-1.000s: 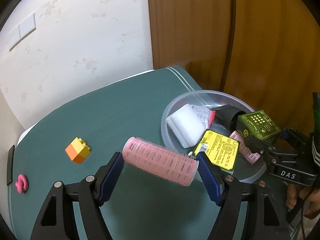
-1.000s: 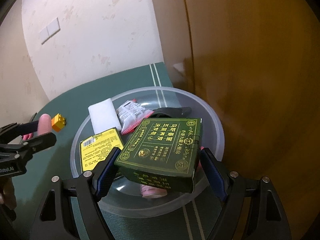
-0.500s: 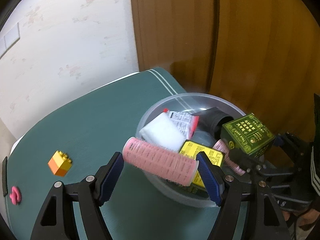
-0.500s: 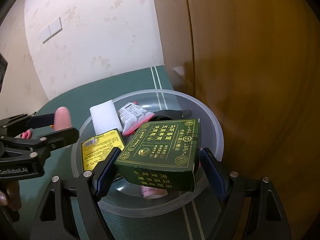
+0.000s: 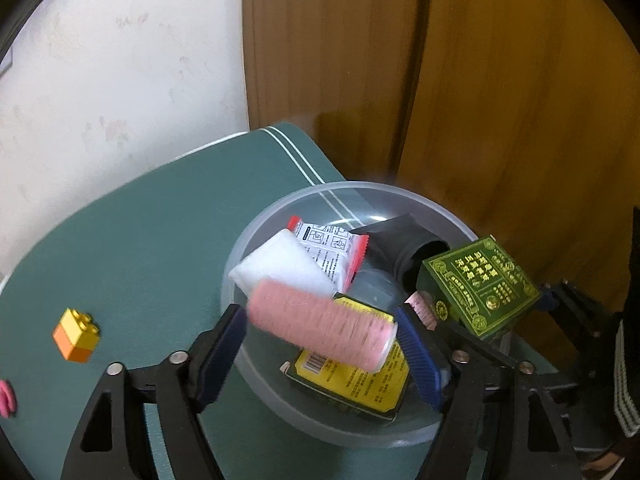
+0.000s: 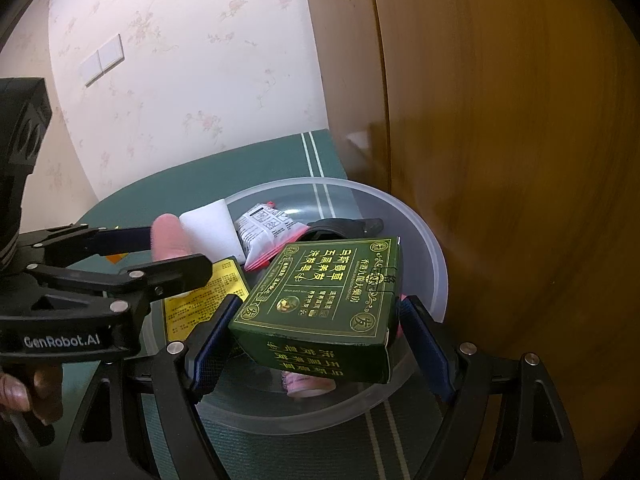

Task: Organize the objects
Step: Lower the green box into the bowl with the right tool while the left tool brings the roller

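My left gripper (image 5: 320, 336) is shut on a pink hair roller (image 5: 320, 326) and holds it above the near-left rim of a clear plastic bowl (image 5: 280, 220). My right gripper (image 6: 312, 320) is shut on a dark green box with gold print (image 6: 324, 300) and holds it over the bowl (image 6: 428, 248); the box also shows in the left wrist view (image 5: 480, 284). In the bowl lie a white block (image 5: 280, 264), a red-edged sachet (image 5: 332, 248), a yellow-labelled pack (image 5: 352, 376), a black object (image 5: 404, 240) and another pink roller (image 6: 308, 384).
The bowl stands on a green table mat (image 5: 140, 240) near its right edge. A yellow and orange toy brick (image 5: 76, 334) and a small pink thing (image 5: 6, 398) lie at the left. A wooden panel (image 5: 500, 100) rises behind; a papered wall (image 5: 120, 60) is at left.
My left gripper has carried the pink roller to the right, from over the mat to above the bowl. The right gripper still holds the green box over the bowl, slightly raised.
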The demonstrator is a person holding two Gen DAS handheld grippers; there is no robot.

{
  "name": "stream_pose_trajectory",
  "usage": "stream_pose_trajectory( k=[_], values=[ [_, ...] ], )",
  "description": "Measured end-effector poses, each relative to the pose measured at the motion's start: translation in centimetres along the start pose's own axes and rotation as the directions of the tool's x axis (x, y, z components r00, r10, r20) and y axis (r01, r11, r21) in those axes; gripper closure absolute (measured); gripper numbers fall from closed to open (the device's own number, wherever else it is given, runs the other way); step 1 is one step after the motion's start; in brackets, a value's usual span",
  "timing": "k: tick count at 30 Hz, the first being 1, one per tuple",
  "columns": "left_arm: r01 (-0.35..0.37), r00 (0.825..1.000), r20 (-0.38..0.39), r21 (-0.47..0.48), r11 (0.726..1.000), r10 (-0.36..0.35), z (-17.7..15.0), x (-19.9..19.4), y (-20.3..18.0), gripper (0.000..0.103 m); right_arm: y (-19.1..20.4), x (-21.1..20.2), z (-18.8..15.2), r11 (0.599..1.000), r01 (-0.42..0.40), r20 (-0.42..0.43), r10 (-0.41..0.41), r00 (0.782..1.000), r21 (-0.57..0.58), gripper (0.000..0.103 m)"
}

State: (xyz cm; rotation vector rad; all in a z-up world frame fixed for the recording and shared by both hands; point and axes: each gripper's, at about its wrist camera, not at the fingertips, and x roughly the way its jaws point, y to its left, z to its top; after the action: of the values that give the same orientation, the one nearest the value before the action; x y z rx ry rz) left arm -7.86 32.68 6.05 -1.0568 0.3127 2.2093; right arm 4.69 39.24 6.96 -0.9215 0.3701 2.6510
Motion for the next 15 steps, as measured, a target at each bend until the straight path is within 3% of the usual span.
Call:
stream_pose_trajectory(
  k=[2, 15],
  values=[
    [0.008, 1.0, 0.006, -0.022, 1.0, -0.008, 0.0, -0.1, 0.3, 0.009, -0.1, 0.1, 0.1, 1.0, -0.003, -0.001, 0.003, 1.0, -0.004, 0.022],
    [-0.014, 0.999, 0.039, -0.095, 0.995, 0.018, -1.4, -3.0, 2.5, 0.008, 0.1, -0.4, 0.1, 1.0, -0.008, 0.033, 0.009, 0.999, -0.025, 0.022]
  ],
)
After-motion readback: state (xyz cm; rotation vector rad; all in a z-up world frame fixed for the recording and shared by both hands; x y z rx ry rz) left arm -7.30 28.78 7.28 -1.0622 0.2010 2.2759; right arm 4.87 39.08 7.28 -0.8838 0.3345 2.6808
